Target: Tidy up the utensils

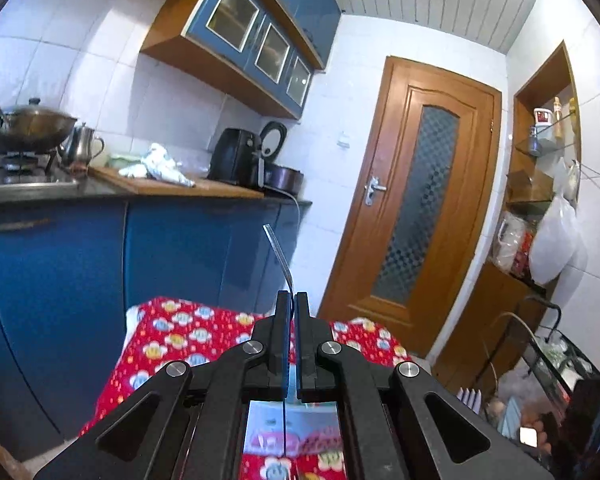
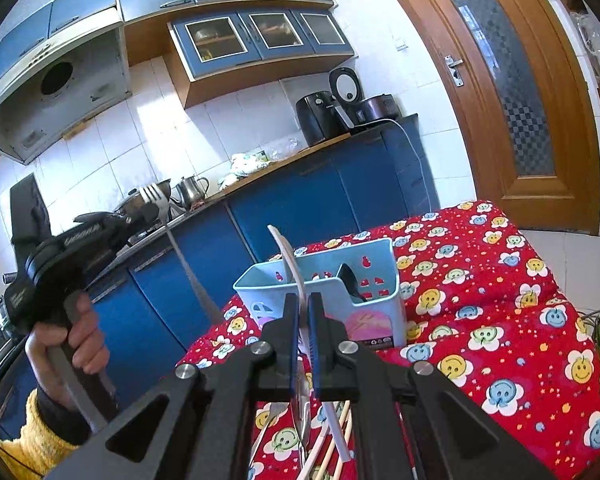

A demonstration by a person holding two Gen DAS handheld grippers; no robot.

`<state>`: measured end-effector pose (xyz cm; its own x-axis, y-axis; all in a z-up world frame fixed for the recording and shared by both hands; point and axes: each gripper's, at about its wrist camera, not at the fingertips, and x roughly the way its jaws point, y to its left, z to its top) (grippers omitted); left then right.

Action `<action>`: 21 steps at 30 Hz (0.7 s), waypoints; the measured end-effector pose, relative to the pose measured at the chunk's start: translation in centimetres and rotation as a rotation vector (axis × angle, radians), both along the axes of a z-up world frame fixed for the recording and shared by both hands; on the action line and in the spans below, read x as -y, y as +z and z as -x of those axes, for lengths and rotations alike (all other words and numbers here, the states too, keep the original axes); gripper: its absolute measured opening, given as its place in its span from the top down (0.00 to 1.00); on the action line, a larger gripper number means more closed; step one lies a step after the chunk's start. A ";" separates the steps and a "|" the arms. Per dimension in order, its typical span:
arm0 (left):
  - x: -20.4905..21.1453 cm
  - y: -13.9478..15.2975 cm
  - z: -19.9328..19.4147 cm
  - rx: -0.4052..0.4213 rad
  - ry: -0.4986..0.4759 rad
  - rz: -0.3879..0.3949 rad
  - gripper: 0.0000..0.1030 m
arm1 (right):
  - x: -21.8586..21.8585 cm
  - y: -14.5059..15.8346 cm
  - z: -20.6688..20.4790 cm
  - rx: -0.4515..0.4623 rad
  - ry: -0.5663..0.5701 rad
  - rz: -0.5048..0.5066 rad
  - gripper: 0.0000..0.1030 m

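Observation:
My left gripper (image 1: 292,296) is shut on a thin metal fork (image 1: 278,256), seen edge-on and rising past the fingertips. In the right wrist view a hand holds that left gripper (image 2: 140,216) at the left, above the table's edge, with the fork (image 2: 156,198) tines up and its handle slanting down. My right gripper (image 2: 304,298) is shut on a curved white utensil (image 2: 286,256), just in front of a light blue utensil caddy (image 2: 260,292). A dark spoon (image 2: 350,280) stands in the caddy's right compartment. Several chopsticks (image 2: 340,420) and other utensils lie on the cloth under the right gripper.
A table with a red flower-print cloth (image 2: 480,300) carries the caddy. Blue counter cabinets (image 2: 300,200) run behind it, with a pot (image 1: 28,128), a kettle (image 1: 80,146) and a black air fryer (image 1: 236,156) on top. A wooden door (image 1: 412,208) and a shelf nook (image 1: 540,184) lie to the right.

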<state>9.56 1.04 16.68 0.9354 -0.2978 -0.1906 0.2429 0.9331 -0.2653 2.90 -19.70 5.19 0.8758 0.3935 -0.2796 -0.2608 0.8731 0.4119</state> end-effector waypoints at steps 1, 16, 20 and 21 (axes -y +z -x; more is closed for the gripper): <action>0.0 0.3 -0.4 0.007 0.003 0.003 0.99 | 0.1 0.1 -0.1 0.003 0.000 0.000 0.94; 0.8 -1.5 -5.6 0.013 0.042 -0.003 0.99 | 1.0 2.3 -2.4 0.069 -0.018 0.016 0.94; 0.9 -2.9 -6.5 -0.014 0.044 -0.006 0.99 | 1.2 2.9 -3.2 0.089 -0.031 0.018 0.94; 0.9 -3.3 -6.7 -0.017 0.047 -0.010 0.99 | 1.2 3.1 -3.4 0.097 -0.040 0.021 0.94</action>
<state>16.24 0.10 13.37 0.9449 -0.2517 -0.2091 0.1944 0.9458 -0.2599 6.33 -20.90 8.28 0.9140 0.3526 -0.2007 -0.2634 0.8919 0.3677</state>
